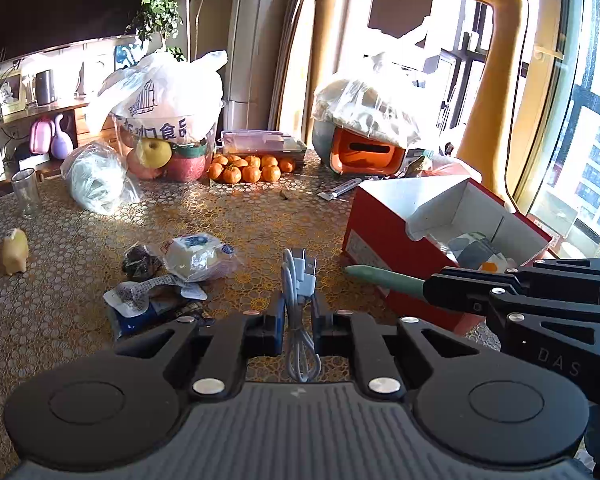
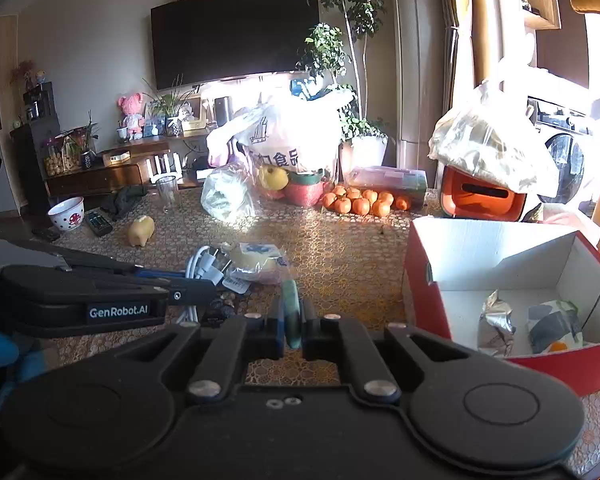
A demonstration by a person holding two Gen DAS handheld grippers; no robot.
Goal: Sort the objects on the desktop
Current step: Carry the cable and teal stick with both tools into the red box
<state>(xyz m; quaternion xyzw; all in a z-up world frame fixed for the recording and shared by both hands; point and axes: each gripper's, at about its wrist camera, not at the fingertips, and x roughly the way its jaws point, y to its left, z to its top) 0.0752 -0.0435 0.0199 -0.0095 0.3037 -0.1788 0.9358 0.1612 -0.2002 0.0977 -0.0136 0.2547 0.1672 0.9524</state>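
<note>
My left gripper (image 1: 296, 312) is shut on a coiled white USB cable (image 1: 298, 280) and holds it above the table. My right gripper (image 2: 294, 320) is shut on a flat green comb-like piece (image 2: 291, 312); in the left wrist view that green piece (image 1: 384, 278) sticks out towards the left in front of the red box. The red cardboard box (image 1: 384, 232) stands open on the right; in the right wrist view it (image 2: 424, 284) holds a foil wrapper (image 2: 494, 320) and a patterned packet (image 2: 552, 324).
Wrapped snacks (image 1: 198, 256) and small packets (image 1: 148, 300) lie left of centre. A yellow pig figure (image 1: 15, 254), a glass (image 1: 26, 192), bagged fruit (image 1: 164, 120), tangerines (image 1: 248, 168) and an orange container under plastic (image 1: 364, 152) stand farther back.
</note>
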